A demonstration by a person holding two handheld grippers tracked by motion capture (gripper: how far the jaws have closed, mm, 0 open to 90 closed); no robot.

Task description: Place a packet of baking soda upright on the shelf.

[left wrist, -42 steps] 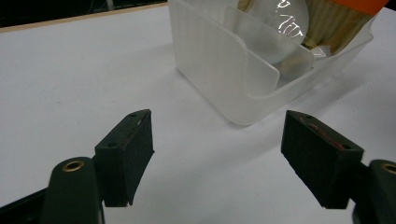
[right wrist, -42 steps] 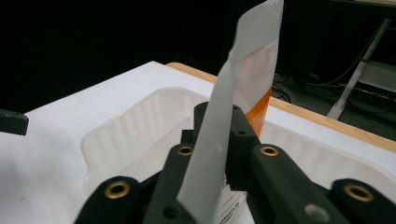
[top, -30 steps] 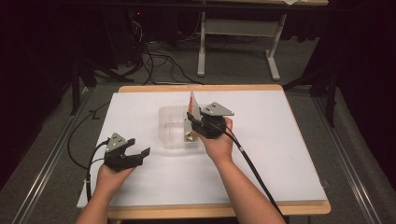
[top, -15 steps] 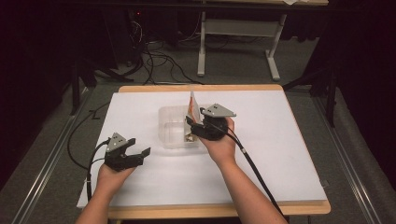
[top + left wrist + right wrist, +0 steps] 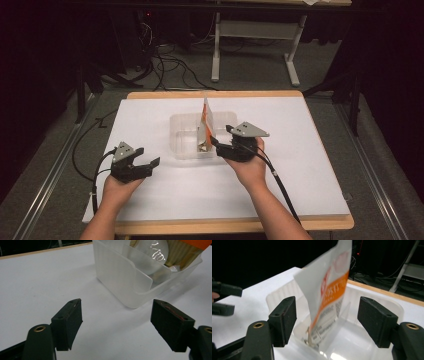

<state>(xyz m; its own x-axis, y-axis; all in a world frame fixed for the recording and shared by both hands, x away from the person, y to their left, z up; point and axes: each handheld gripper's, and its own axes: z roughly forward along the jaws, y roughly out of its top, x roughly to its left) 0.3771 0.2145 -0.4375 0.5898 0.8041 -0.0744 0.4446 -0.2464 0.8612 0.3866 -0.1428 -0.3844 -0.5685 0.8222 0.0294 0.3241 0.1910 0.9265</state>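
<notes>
A clear plastic container (image 5: 181,136) sits mid-table. A white and orange packet (image 5: 206,116) stands upright inside it. My right gripper (image 5: 218,143) is at the container's front right corner, open, with its fingertips just short of the packet's base. In the right gripper view the packet (image 5: 329,292) rises between the spread jaws of the right gripper (image 5: 327,320), touching neither. My left gripper (image 5: 150,166) rests open at the front left, apart from the container. In the left gripper view the left gripper (image 5: 116,325) has nothing between its jaws, and the container's corner (image 5: 117,282) lies ahead.
White sheet (image 5: 310,165) covers the wooden table, whose front edge (image 5: 235,225) is near the person's forearms. Cables trail from both grippers. A shiny rounded blister (image 5: 152,257) shows inside the container. Beyond the table are a metal stand (image 5: 290,55) and floor cables.
My right gripper has drawn back slightly toward the front right of the container. The packet still stands upright. The left gripper has hardly moved.
</notes>
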